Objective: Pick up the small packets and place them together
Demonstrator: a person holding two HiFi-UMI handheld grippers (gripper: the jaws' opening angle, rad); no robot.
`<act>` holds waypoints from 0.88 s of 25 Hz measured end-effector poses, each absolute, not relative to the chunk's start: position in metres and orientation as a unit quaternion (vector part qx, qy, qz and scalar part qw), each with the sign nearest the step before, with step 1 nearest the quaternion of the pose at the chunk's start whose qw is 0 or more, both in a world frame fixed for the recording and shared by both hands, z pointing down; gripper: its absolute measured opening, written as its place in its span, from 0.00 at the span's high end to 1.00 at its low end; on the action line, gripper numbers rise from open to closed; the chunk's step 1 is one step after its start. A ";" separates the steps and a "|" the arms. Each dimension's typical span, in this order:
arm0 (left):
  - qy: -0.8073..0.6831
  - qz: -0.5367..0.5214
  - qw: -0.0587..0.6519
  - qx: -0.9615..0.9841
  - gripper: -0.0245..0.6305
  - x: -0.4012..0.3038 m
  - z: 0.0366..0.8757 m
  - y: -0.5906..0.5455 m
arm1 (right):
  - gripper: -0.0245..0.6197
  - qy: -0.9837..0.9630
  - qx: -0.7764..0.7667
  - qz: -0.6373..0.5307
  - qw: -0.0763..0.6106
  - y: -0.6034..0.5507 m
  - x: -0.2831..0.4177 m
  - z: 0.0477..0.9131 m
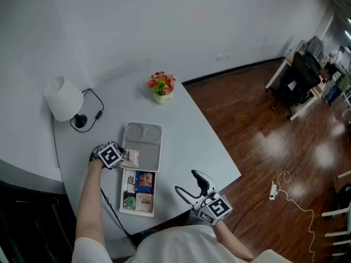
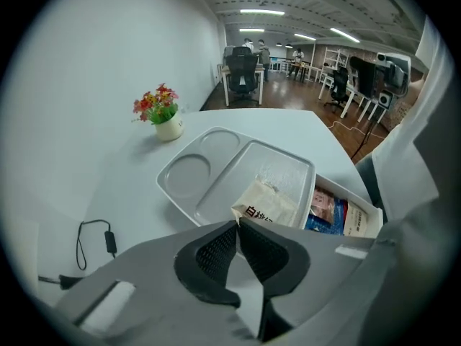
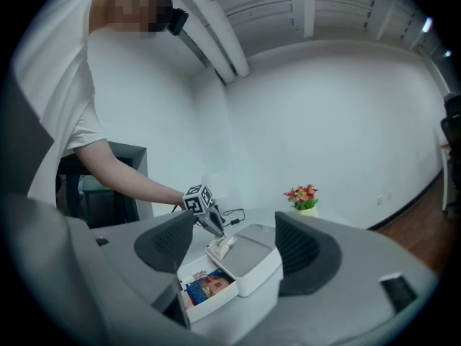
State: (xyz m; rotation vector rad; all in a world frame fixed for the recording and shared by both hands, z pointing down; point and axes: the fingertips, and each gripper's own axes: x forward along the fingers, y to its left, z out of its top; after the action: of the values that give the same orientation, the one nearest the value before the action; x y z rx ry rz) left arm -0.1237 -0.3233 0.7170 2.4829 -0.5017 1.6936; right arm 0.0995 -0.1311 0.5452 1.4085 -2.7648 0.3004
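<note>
The table (image 1: 192, 130) is a pale grey top set against a plain white wall, with glossy red-brown wooden floor (image 1: 258, 119) beyond its edge. On the floor lie a white power strip (image 1: 272, 190) and its cord, and desks and chairs (image 1: 304, 75) stand at the room's far side. A white table lamp (image 1: 63, 97) stands at the table's left with its black cable looped beside it. A small pot of red and yellow flowers (image 1: 161, 87) sits near the far edge.

At mid-table lies a grey compartment tray (image 1: 156, 133), and just beside its near end is a white box (image 1: 124, 189) holding several packets. The left gripper (image 2: 236, 225) is clamped on the edge of a beige packet (image 2: 268, 202) over the near end of the tray's large compartment — whether it rests there I cannot tell. The right gripper (image 3: 238, 247) hangs near the table's near edge, well apart from the tray, with its jaws spread wide and nothing between them.
</note>
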 end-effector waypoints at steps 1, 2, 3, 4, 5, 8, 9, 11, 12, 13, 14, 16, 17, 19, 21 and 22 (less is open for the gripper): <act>-0.162 0.559 0.048 0.811 0.89 -0.123 0.718 -0.322 | 0.41 -0.886 0.453 0.097 0.012 -0.132 0.100 0.545; -0.161 0.565 0.052 0.807 0.77 -0.124 0.718 -0.320 | 0.41 -0.886 0.454 0.097 0.012 -0.133 0.101 0.545; -0.163 0.569 0.056 0.804 0.65 -0.125 0.719 -0.318 | 0.41 -0.885 0.455 0.097 0.011 -0.133 0.101 0.545; -0.169 0.568 0.060 0.803 0.59 -0.127 0.720 -0.317 | 0.41 -0.885 0.454 0.097 0.011 -0.134 0.100 0.545; -0.181 0.562 0.061 0.805 0.56 -0.129 0.719 -0.318 | 0.41 -0.886 0.453 0.097 0.011 -0.134 0.099 0.544; -0.235 0.516 0.066 0.821 0.52 -0.134 0.705 -0.322 | 0.41 -0.890 0.446 0.093 0.007 -0.137 0.094 0.543; -0.256 0.493 0.067 0.829 0.52 -0.136 0.696 -0.322 | 0.41 -0.891 0.444 0.092 0.006 -0.138 0.092 0.542; -0.297 0.444 0.065 0.843 0.52 -0.139 0.677 -0.320 | 0.41 -0.895 0.438 0.088 0.004 -0.139 0.089 0.539; -0.318 0.419 0.063 0.848 0.52 -0.141 0.666 -0.318 | 0.41 -0.896 0.436 0.085 0.002 -0.140 0.087 0.537; -0.341 0.394 0.060 0.852 0.49 -0.143 0.654 -0.315 | 0.41 -0.897 0.434 0.083 0.000 -0.142 0.086 0.535; -0.363 0.368 0.057 0.854 0.47 -0.145 0.642 -0.311 | 0.41 -0.899 0.431 0.080 -0.002 -0.144 0.084 0.533; -0.402 0.313 0.053 0.859 0.45 -0.146 0.619 -0.299 | 0.41 -0.902 0.426 0.075 -0.007 -0.148 0.081 0.530; -0.418 0.285 0.055 0.861 0.45 -0.147 0.609 -0.292 | 0.41 -0.903 0.423 0.072 -0.009 -0.150 0.079 0.527; -0.444 0.231 0.066 0.863 0.45 -0.147 0.590 -0.274 | 0.41 -0.907 0.415 0.067 -0.014 -0.153 0.074 0.521; -0.460 0.183 0.076 0.866 0.45 -0.145 0.572 -0.254 | 0.41 -0.912 0.406 0.060 -0.018 -0.156 0.069 0.515; -0.465 0.159 0.077 0.868 0.45 -0.143 0.563 -0.243 | 0.41 -0.914 0.401 0.058 -0.020 -0.157 0.065 0.512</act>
State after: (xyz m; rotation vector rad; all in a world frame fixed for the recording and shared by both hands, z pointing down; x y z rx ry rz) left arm -0.1435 -0.2425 0.5628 2.5990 -1.3925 0.4765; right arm 0.0653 -0.1569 0.5119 1.2777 -2.9084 0.1841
